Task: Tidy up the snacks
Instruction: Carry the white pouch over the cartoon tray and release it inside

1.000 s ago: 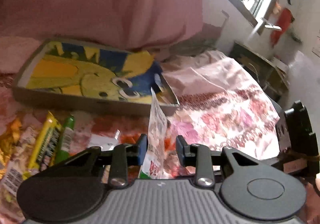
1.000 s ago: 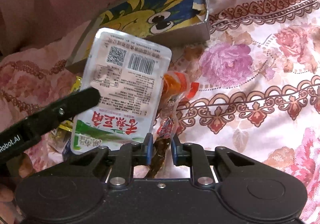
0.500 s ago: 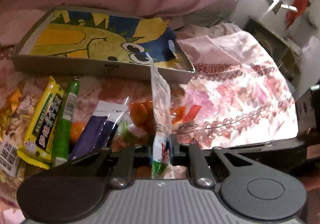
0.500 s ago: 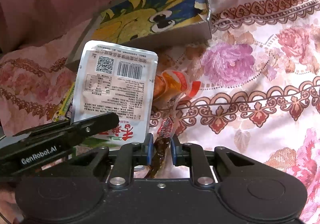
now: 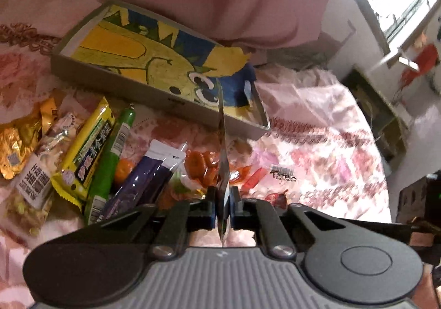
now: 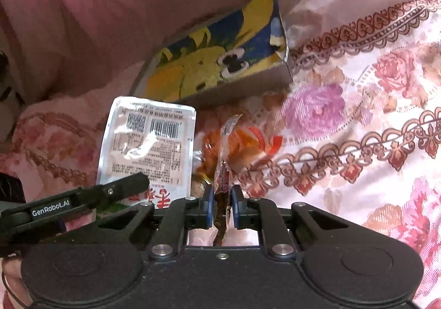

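A glossy flat foil pouch (image 5: pixel 222 143) is clamped edge-on in the left gripper (image 5: pixel 222 208), its long axis rising upright from the jaws toward the shallow cardboard box (image 5: pixel 154 93) with the yellow cartoon print. Crinkled snack packets (image 5: pixel 85 143) are heaped on the floral bedsheet (image 5: pixel 330 149) to its left. In the right wrist view, a slim clear-wrapped snack stick (image 6: pixel 223 171) is pinched upright in the right gripper (image 6: pixel 222 204), beside the pouch's printed silver back.
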`<act>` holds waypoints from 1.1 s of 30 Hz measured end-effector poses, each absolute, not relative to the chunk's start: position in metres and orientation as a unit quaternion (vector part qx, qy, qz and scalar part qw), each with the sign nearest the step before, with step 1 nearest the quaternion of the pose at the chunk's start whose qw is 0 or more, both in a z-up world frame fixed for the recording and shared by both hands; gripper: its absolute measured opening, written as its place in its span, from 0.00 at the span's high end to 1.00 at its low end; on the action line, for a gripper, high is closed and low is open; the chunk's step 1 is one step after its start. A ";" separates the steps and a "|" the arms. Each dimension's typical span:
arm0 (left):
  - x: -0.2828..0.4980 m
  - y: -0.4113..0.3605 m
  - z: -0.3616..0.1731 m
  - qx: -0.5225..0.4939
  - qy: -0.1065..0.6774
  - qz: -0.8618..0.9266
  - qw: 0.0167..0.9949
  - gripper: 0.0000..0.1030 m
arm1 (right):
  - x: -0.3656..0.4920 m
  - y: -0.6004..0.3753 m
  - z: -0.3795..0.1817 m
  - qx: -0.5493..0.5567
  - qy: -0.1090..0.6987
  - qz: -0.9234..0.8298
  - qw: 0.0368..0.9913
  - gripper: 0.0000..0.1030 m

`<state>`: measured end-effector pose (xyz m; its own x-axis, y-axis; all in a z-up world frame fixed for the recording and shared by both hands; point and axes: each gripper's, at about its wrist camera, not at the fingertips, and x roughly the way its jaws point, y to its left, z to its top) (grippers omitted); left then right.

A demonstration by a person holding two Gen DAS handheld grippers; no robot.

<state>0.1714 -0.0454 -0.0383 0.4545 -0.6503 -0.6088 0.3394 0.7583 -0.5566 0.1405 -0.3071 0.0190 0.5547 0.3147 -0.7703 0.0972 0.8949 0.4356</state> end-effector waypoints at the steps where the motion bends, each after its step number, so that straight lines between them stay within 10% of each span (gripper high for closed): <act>1: 0.171 -0.043 -0.036 -0.188 0.425 -0.297 0.834 0.91 | 0.140 -0.308 0.021 0.224 0.460 0.067 0.857 0.87; 17: 0.247 -0.062 0.006 -0.207 0.295 -0.275 0.891 0.91 | 0.224 -0.319 0.050 0.280 0.300 0.072 0.909 0.88; 33: 0.345 -0.055 -0.059 -0.286 0.321 -0.222 0.875 0.91 | 0.307 -0.325 0.002 0.320 0.346 0.011 0.882 0.88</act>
<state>0.3451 -0.0551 -0.0585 0.6957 -0.5720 -0.4344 0.2055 0.7381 -0.6427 0.3069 -0.3251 0.0019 0.7599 0.2410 -0.6036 0.2027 0.7945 0.5724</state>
